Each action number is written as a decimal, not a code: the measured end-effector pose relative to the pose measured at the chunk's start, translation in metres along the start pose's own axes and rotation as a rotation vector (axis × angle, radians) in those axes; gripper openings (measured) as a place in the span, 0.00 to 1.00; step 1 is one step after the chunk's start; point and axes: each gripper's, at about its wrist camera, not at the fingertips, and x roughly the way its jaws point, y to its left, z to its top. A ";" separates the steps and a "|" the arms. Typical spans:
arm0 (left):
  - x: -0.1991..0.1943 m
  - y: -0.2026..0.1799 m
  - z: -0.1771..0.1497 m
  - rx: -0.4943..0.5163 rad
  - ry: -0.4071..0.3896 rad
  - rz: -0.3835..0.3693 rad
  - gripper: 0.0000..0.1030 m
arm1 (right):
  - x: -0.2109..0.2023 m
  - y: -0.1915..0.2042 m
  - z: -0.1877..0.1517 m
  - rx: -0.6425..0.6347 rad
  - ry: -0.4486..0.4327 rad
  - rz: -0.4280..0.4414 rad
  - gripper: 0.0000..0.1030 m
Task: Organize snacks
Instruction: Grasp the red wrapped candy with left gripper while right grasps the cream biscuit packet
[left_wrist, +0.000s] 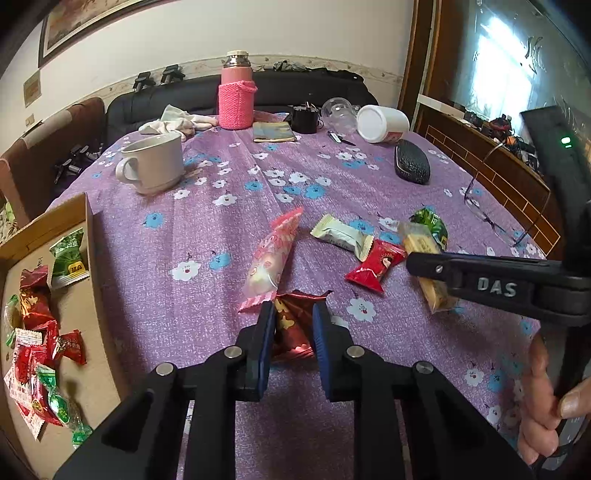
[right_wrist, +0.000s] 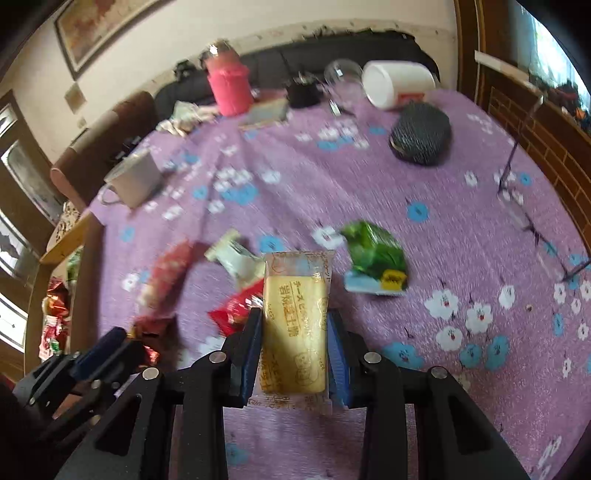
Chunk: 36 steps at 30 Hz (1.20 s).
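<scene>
Left tongs (left_wrist: 293, 325): one dark-red snack (left_wrist: 295, 328) | right tongs (right_wrist: 295, 350): one biscuit pack (right_wrist: 295, 332) (clamped)

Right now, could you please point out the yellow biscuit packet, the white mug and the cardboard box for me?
yellow biscuit packet (right_wrist: 295, 325), right wrist view, middle of its printed face.
white mug (left_wrist: 157, 162), left wrist view, its side wall.
cardboard box (left_wrist: 90, 236), left wrist view, its right-hand wall.

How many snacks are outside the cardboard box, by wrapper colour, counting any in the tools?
Pink: 1
White: 1
Bright red: 1
Green: 1
Yellow: 1, in the right tool
Dark red: 1, between the left tool fingers
Total: 6
</scene>
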 end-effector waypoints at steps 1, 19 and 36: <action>-0.001 0.000 0.000 -0.001 -0.004 0.002 0.10 | -0.003 0.004 -0.001 -0.015 -0.014 0.001 0.35; 0.018 -0.011 -0.008 0.072 0.096 -0.003 0.44 | -0.002 0.013 -0.005 -0.034 -0.009 0.050 0.35; -0.006 -0.010 -0.004 0.059 -0.035 0.012 0.31 | -0.015 0.023 -0.006 -0.066 -0.064 0.091 0.35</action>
